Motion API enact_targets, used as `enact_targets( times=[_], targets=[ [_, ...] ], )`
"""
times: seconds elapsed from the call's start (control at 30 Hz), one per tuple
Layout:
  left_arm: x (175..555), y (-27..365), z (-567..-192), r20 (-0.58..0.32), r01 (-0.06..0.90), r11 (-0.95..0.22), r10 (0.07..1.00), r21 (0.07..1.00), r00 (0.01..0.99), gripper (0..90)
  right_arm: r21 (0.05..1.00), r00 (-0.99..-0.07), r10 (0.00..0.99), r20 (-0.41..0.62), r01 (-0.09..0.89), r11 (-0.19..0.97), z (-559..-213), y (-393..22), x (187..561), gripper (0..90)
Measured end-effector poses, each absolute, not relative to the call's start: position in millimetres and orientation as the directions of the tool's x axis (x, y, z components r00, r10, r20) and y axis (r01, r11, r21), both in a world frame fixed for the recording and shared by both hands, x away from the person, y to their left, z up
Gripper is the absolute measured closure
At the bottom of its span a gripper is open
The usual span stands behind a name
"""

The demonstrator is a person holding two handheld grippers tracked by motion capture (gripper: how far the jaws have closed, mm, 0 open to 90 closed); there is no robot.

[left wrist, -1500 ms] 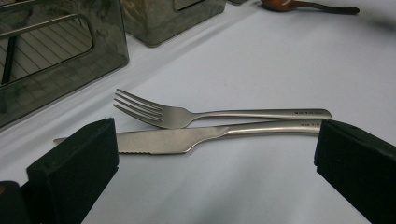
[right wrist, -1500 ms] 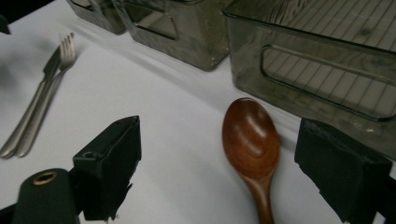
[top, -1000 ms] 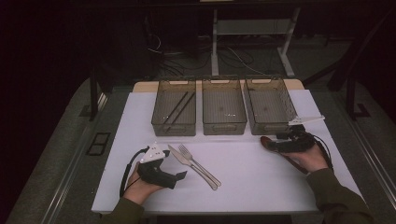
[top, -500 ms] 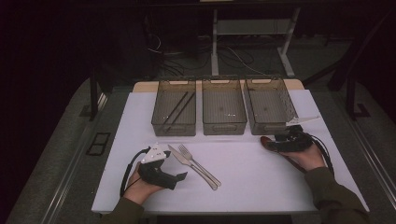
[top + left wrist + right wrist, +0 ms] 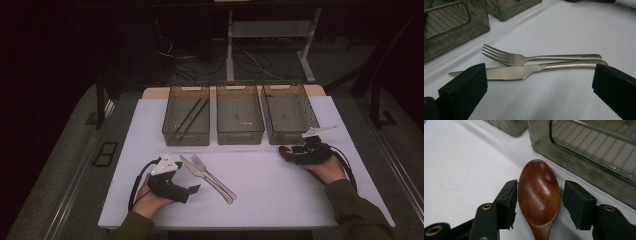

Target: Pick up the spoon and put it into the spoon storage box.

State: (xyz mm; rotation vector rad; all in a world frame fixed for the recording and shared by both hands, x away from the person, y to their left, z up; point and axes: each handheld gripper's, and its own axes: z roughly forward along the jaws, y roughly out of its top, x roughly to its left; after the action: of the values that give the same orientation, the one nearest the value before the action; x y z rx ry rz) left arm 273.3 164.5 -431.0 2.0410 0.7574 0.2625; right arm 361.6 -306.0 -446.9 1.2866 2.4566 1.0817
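Right gripper [image 5: 539, 202] lies low on the white table [image 5: 280, 195], just in front of the right bin [image 5: 290, 112], with a brown wooden spoon [image 5: 539, 195] between its jaws. Those jaws have just been closing; in the right gripper view the left pad sits against the edge of the spoon's bowl, while a narrow gap shows on the other side, so the spoon is bracketed but not clamped. The spoon's bowl faces up and points toward the bin's front wall, close to it but apart. In the high view the right gripper [image 5: 292, 152] is held in the person's right hand [image 5: 327, 170] near the table's right edge. Left gripper [image 5: 539, 85] rests on the table at the near left, its jaws wide apart and holding nothing. A metal fork [image 5: 534, 58] and knife [image 5: 524, 70] lie side by side just ahead of it, touching along their handles, tines and blade tip pointing the same way. In the high view the fork [image 5: 212, 175] and knife [image 5: 197, 172] lie aslant just right of the left gripper [image 5: 192, 189]. Three dark see-through bins stand in a row at the back of the table. The left bin [image 5: 186, 132] holds two dark sticks [image 5: 192, 112] lying aslant. The middle bin [image 5: 240, 132] shows a bare ribbed floor, and so does the right one, as far as can be told.
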Motion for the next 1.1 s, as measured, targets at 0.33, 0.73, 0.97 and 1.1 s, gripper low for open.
enact_targets(
  times=[0.33, 0.73, 0.97, 1.1],
  targets=[
    [273.3, 164.7, -430.9, -0.104, 0.412, -0.394, 0.607, 0.822, 0.788, 0.0, 0.665, -0.618, 0.765, 0.180, 0.650, 0.368, -447.2, -305.4, 361.3, 49.4],
    [273.3, 164.7, -430.7, -0.102, 0.412, -0.394, 0.608, 0.822, 0.787, 0.0, 0.658, -0.640, 0.754, 0.146, 0.633, 0.409, -448.3, -300.3, 359.7, 53.6],
    [272.8, 164.3, -430.5, -0.103, 0.412, -0.392, 0.609, 0.822, 0.786, 0.0, 0.657, -0.652, 0.749, 0.119, 0.617, 0.433, -448.0, -297.5, 358.0, 56.2],
    [272.8, 164.3, -430.6, -0.102, 0.412, -0.393, 0.609, 0.822, 0.786, 0.0, 0.661, -0.654, 0.748, 0.112, 0.611, 0.435, -446.4, -297.9, 357.2, 66.5]
  ],
)
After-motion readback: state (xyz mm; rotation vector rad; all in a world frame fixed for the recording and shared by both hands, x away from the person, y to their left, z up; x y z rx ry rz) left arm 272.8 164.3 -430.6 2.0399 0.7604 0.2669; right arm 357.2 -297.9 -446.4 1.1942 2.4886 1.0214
